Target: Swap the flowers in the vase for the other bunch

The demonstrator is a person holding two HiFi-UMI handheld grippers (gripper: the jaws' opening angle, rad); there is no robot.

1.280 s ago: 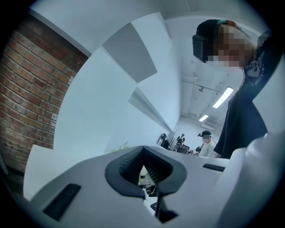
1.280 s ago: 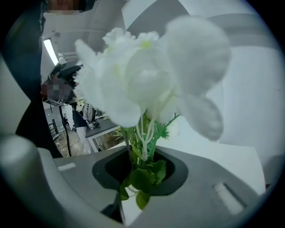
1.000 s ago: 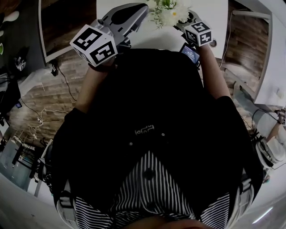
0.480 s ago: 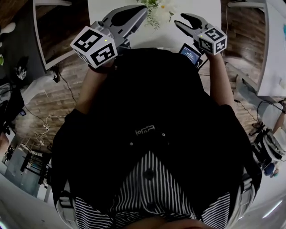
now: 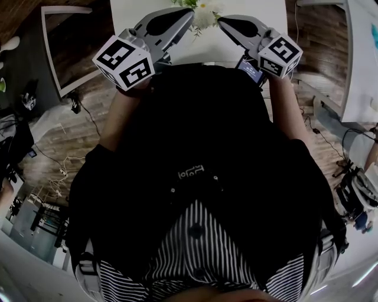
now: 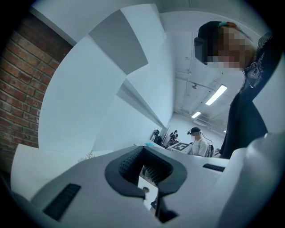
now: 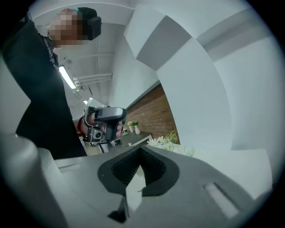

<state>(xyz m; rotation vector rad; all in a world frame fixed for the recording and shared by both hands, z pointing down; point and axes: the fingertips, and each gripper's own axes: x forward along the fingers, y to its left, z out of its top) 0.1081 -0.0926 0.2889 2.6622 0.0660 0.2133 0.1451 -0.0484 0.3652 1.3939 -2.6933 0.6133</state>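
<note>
While both are held level above the white table [image 5: 195, 52], the left gripper [image 5: 189, 12] and the right gripper [image 5: 222, 21] have their jaws pressed together, with nothing between them. The white flowers [image 5: 204, 7] stand on the table just beyond the two tips and between them, untouched. Whether they sit in a vase cannot be made out.

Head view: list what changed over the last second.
The right claw pulled back from the white flowers, rose toward the camera and closed on nothing. The left claw stayed shut and raised to the left of the flowers, which stayed put on the white table.
</note>
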